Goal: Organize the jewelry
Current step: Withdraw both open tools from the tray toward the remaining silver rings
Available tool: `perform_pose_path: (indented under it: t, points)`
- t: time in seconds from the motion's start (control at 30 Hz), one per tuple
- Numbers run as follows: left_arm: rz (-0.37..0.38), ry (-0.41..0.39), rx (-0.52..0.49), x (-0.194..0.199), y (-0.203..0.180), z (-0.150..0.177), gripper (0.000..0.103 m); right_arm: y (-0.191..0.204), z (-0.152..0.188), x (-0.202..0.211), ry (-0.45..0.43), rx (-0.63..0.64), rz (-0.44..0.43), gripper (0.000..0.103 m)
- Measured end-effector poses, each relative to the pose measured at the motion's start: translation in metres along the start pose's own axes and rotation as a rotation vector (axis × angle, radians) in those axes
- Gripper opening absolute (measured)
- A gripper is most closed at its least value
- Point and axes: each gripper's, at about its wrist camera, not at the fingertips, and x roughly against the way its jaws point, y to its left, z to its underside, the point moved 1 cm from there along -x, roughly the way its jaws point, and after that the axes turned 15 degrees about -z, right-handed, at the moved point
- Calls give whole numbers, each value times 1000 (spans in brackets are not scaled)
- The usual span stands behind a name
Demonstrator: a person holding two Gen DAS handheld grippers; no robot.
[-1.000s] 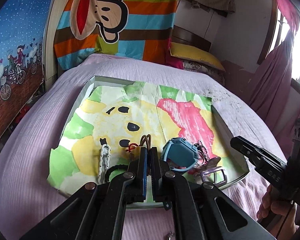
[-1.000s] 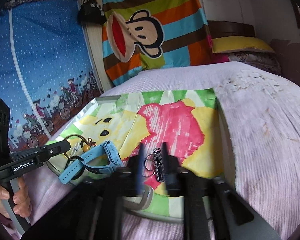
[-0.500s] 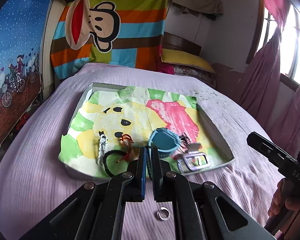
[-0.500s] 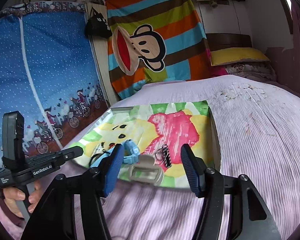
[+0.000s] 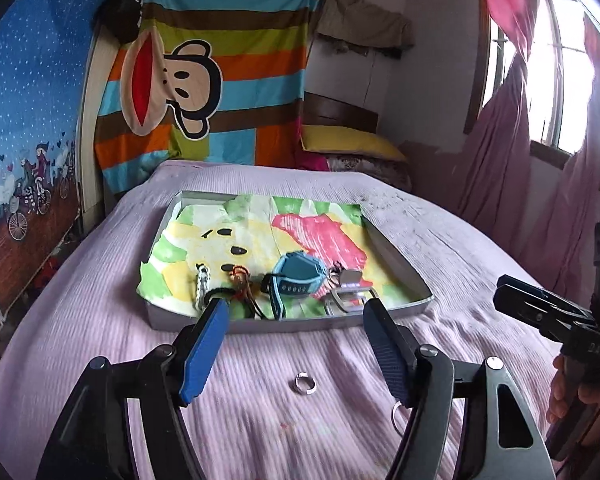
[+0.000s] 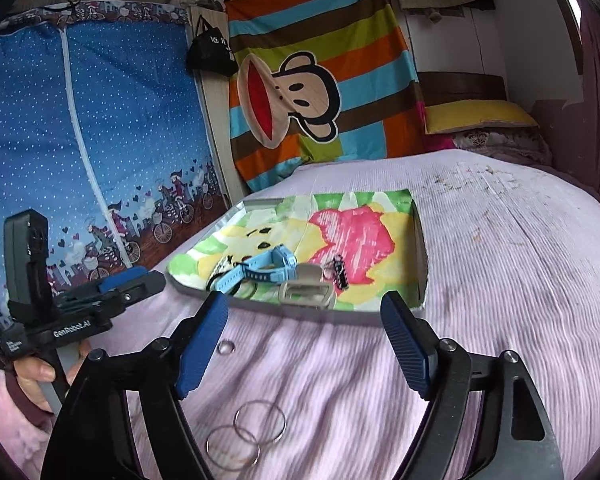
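Three rings lie loose on the lilac ribbed bedspread (image 5: 112, 344), outside the shallow grey tray (image 5: 400, 266) lined with a bright cartoon-print cloth: a small silver band ring (image 5: 305, 383) just ahead of the left tool (image 5: 296, 320), and a pair of thin wire hoops (image 6: 246, 432) overlapping each other close under the right tool (image 6: 304, 312). The tray already carries a light blue strap watch (image 5: 296, 280), a silver rectangular buckle (image 5: 346, 296), a white beaded bracelet (image 5: 201, 286), a red-and-brown cord piece (image 5: 240, 280) and a dark chain piece (image 6: 338, 272), all bunched along its near edge.

Both tools stand spread wide with nothing between their blue pads, held above the bed short of the tray. The step in hand looks like fetching a loose ring. For the band ring, I would bring the left tool down so the pads straddle it, tips pressed lightly into the soft cover, then close slowly; the ring is low and may tip or sink into a fold, so a shallow, near-flat approach should serve better than a steep one. The hoops, being thin and crossed, would likely come up together or slide apart; taking one at its free arc seems safer. Set each down in a bare part of the tray, apart from the bunched pieces.
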Motion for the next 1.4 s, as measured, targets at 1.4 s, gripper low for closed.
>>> perform_pose_path:
  t: [1.4]
  points:
    - [7, 331, -173, -65, -16, 48, 88, 13, 80, -77, 566, 96, 22, 75]
